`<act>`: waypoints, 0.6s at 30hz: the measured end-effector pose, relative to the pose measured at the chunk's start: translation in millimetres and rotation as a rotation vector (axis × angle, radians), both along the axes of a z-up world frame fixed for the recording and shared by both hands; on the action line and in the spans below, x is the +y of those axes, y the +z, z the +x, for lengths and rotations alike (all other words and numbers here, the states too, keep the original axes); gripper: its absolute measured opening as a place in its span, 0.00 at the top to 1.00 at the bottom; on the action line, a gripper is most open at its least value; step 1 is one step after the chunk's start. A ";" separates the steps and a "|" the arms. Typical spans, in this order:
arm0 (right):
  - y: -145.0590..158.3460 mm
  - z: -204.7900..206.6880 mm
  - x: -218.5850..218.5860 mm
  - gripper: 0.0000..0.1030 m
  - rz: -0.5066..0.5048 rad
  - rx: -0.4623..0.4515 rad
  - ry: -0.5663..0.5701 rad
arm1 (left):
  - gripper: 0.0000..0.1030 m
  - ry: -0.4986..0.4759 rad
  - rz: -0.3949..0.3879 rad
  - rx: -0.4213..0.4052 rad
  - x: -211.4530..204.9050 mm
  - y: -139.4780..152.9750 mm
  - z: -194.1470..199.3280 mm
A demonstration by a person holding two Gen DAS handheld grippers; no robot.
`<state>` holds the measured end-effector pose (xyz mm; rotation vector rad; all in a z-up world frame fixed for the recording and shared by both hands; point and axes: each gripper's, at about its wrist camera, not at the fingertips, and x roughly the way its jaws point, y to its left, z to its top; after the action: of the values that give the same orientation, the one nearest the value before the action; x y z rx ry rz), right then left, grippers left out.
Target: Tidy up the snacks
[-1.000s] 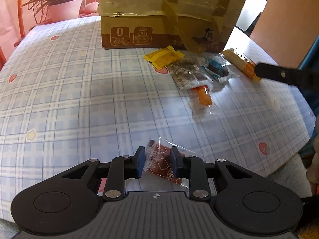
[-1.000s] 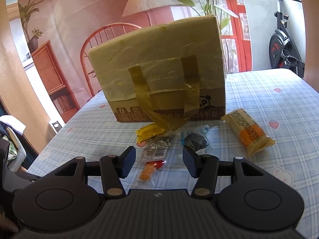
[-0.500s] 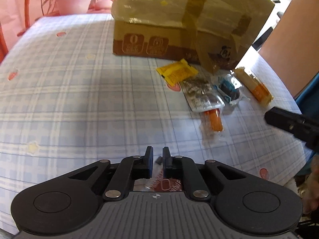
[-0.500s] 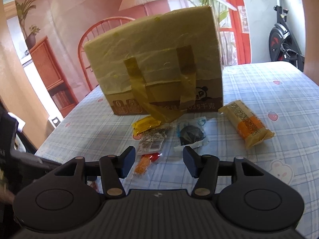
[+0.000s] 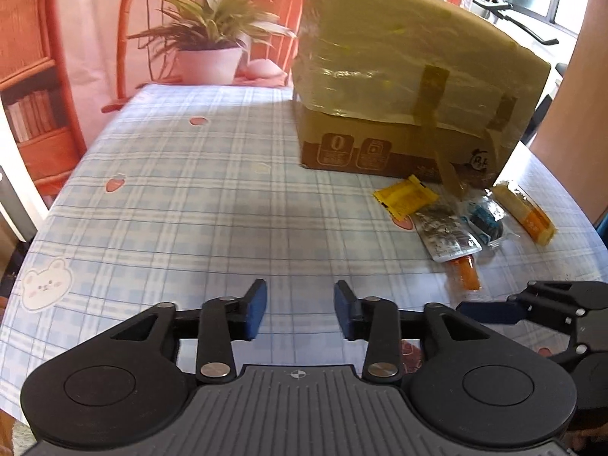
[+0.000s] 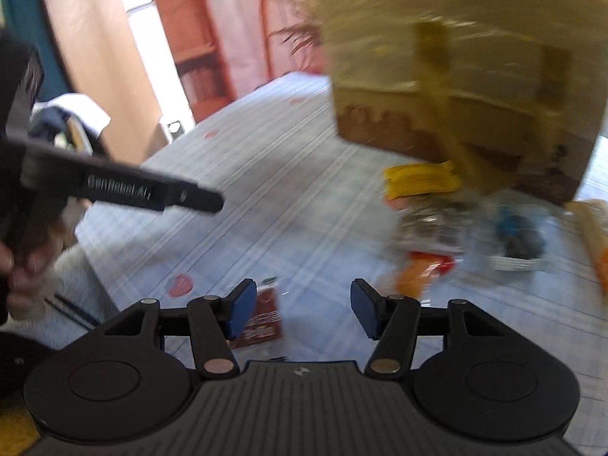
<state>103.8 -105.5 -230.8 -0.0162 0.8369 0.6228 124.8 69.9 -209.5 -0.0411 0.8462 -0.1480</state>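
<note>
Your left gripper point(image 5: 300, 309) is opening its jaws, nothing between them. Your right gripper point(image 6: 298, 309) has jaws spread over the brown snack packet point(image 6: 262, 317) on the desk point(image 5: 190, 209). Next, pinch it.

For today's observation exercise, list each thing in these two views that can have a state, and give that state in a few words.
Left gripper: jaws opening, nothing between them.
Right gripper: open, brown packet under its left finger.
Brown snack packet: flat on the tablecloth, not gripped.
Cardboard box: closed, wrapped in film and taped.
Yellow sachet: sealed, lying by the box.
Orange snack bar: wrapped, lying flat.
</note>
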 end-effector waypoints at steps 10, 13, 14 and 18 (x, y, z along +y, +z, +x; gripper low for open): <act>-10.6 -7.4 28.9 0.43 -0.079 0.008 0.079 | 0.44 0.046 0.042 -0.046 1.7 -5.8 -8.2; -13.3 -12.2 35.2 0.42 -0.118 -0.013 0.097 | 0.43 0.062 0.015 -0.058 5.5 -8.1 -10.0; -13.6 -13.8 36.2 0.42 -0.125 -0.020 0.098 | 0.43 0.069 -0.006 -0.059 7.7 -9.3 -10.5; -15.5 -16.8 36.5 0.44 -0.135 -0.037 0.096 | 0.42 0.090 -0.037 -0.052 10.4 -13.0 -11.5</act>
<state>87.0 -69.1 -246.3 -0.1909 0.8445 0.6530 113.3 80.4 -222.5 -0.1099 0.7884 -0.0800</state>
